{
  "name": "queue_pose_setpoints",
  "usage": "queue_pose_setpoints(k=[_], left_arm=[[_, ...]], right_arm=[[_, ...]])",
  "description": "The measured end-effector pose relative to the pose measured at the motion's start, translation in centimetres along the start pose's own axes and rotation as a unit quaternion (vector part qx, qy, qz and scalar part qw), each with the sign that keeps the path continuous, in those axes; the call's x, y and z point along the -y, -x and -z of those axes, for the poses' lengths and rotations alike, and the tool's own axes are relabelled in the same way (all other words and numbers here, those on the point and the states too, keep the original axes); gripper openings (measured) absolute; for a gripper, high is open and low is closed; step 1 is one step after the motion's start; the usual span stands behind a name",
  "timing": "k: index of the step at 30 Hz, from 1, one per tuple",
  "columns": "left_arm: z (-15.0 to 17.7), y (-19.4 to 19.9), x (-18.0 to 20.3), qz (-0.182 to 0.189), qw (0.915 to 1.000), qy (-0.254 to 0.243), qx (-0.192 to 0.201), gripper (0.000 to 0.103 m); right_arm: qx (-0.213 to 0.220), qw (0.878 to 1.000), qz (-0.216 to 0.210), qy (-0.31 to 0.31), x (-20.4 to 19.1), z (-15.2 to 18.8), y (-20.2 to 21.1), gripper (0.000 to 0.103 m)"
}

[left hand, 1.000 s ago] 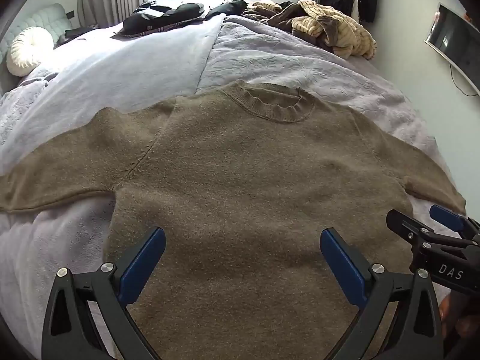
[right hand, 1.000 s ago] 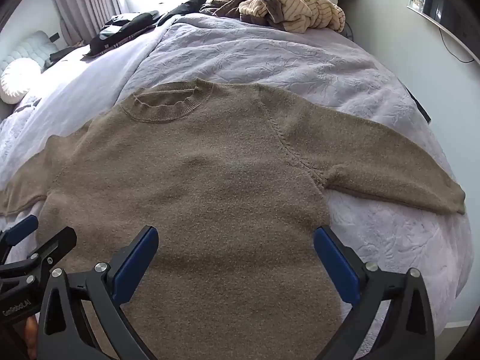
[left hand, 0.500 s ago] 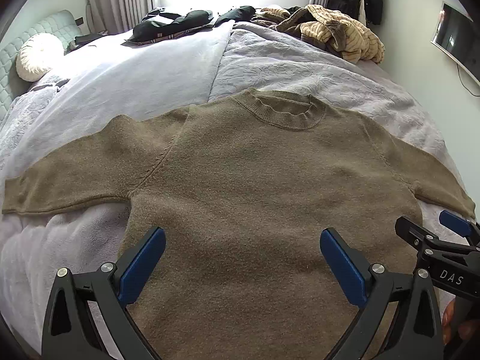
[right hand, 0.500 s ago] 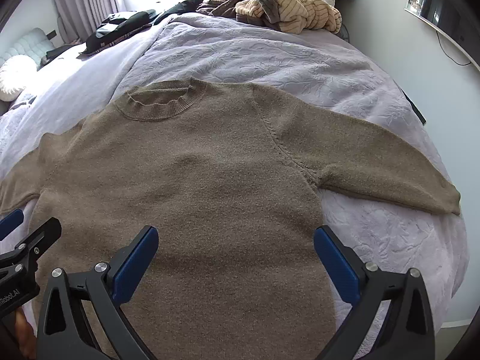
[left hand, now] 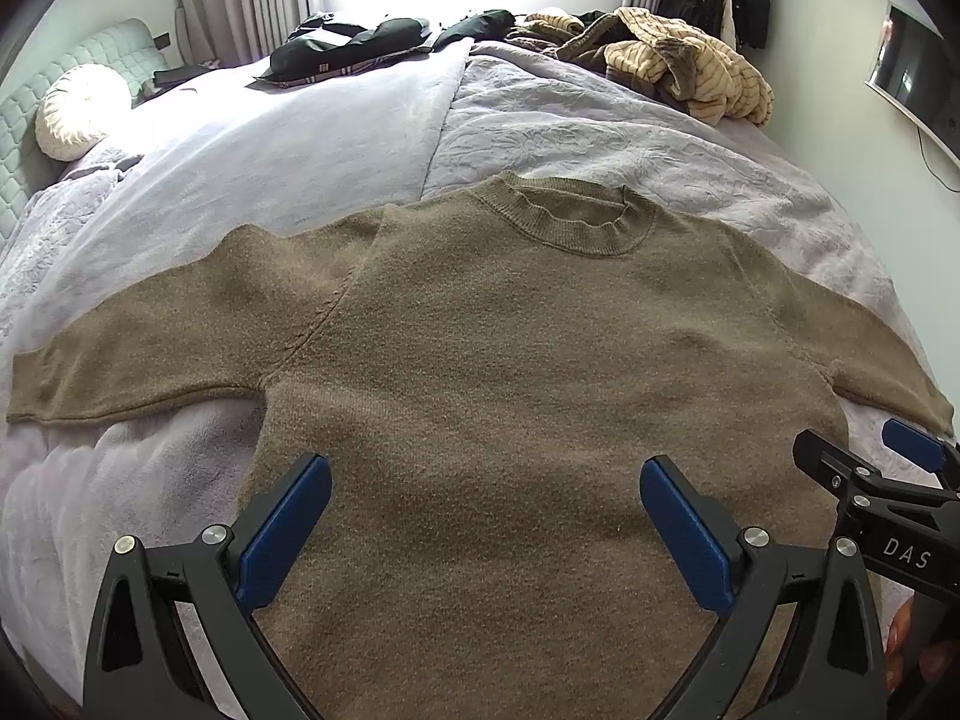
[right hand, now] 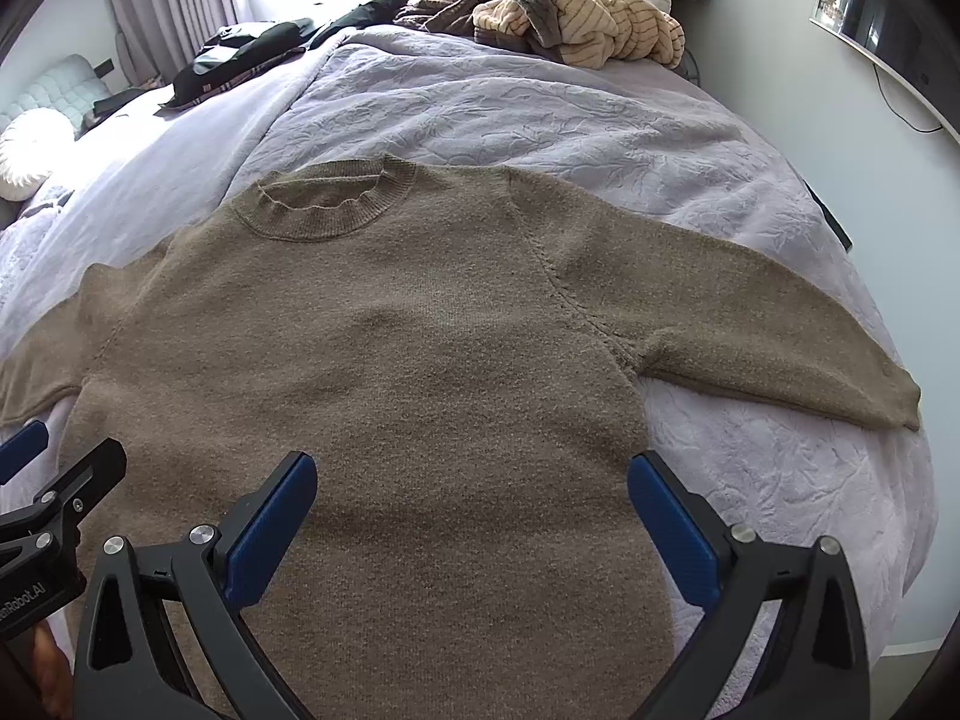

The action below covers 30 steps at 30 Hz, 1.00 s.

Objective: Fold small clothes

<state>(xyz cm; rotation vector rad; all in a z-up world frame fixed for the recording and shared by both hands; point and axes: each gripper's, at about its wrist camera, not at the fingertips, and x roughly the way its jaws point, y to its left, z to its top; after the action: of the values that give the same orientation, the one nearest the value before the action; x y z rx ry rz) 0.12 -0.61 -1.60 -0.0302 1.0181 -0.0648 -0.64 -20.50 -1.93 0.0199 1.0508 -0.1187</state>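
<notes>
- Presently, we see the left gripper [left hand: 485,510] with its jaws spread wide; nothing sits between the blue pads [left hand: 282,531], which hang over the lower body of the sweater [left hand: 540,360].
- We find the right gripper [right hand: 471,510] released to the same width, pads [right hand: 672,531] clear of any load, poised above the lower right part of the same garment [right hand: 420,360].
- We cannot tell from either view whether the pads touch the knit or stand just above it.
- We note each tool at the edge of the other's view: the right gripper [left hand: 870,480] beside the left one's right finger, the left gripper [right hand: 54,480] beside the right one's left finger.
- We cannot see the hem; it is cut off below both grippers. A fingertip [left hand: 900,642] shows at the lower right edge of the left view, the rest of the hand being out of view.
- We observe the sweater lying flat and face up on the bed [left hand: 600,138], ahead of and beneath both grippers, collar [left hand: 570,222] at the far end, sleeves spread outward to both sides.
- We record an olive-brown knit with ribbed round neck and raglan seams, largely smooth.
- We see a heap of clothes [right hand: 576,18] far ahead, well apart from the sweater.
</notes>
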Motion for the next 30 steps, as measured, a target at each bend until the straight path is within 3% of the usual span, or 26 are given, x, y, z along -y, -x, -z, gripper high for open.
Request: queue_pose_setpoints(k=[30], left_arm=[[0.47,0.09,-0.07,0.000,1.0000,0.003,-0.007,0.103]], right_arm=[[-0.002,1.000,0.004,0.005,-0.54,0.09,0.17,0.103]])
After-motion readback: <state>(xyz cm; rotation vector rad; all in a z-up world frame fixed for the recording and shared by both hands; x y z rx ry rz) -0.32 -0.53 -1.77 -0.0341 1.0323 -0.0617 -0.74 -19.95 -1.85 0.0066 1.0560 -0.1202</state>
